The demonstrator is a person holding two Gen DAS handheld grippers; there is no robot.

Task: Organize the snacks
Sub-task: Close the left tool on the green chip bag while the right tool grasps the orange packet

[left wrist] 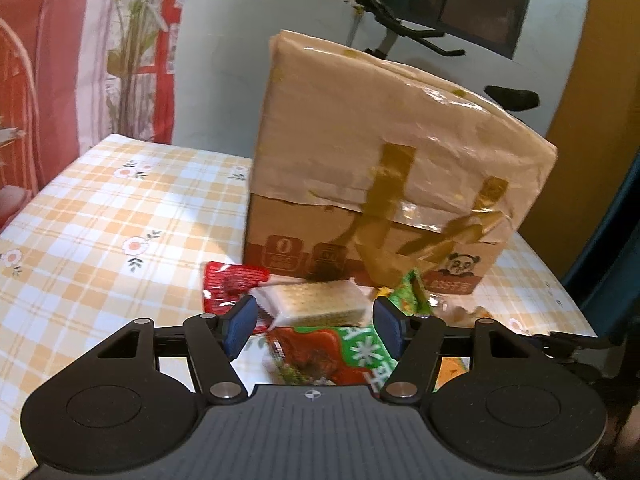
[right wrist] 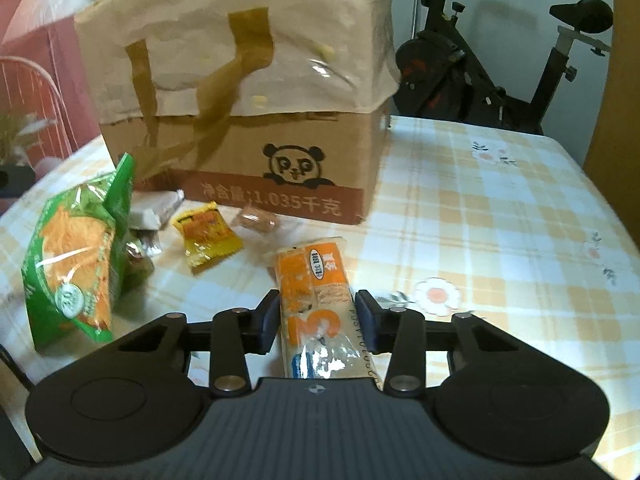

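In the left wrist view a pale cracker packet (left wrist: 312,300) lies on a pile of snacks: a red packet (left wrist: 228,284), a green one (left wrist: 412,296) and a red-and-green one (left wrist: 332,352). My left gripper (left wrist: 314,320) stands open, a blue pad on either side of the cracker packet. In the right wrist view my right gripper (right wrist: 317,316) is shut on a long orange snack packet (right wrist: 316,292) that lies on the checked tablecloth (right wrist: 500,220). Behind both stands a cardboard box (right wrist: 248,152) with a panda print, capped by a paper bag (right wrist: 240,40).
Left of the orange packet lie a big green bag (right wrist: 76,264), a yellow packet (right wrist: 206,236), a small brown wrapped snack (right wrist: 258,220) and a grey packet (right wrist: 154,208). An exercise bike (right wrist: 480,64) stands past the table's far edge. A plant (left wrist: 136,40) rises at the far left.
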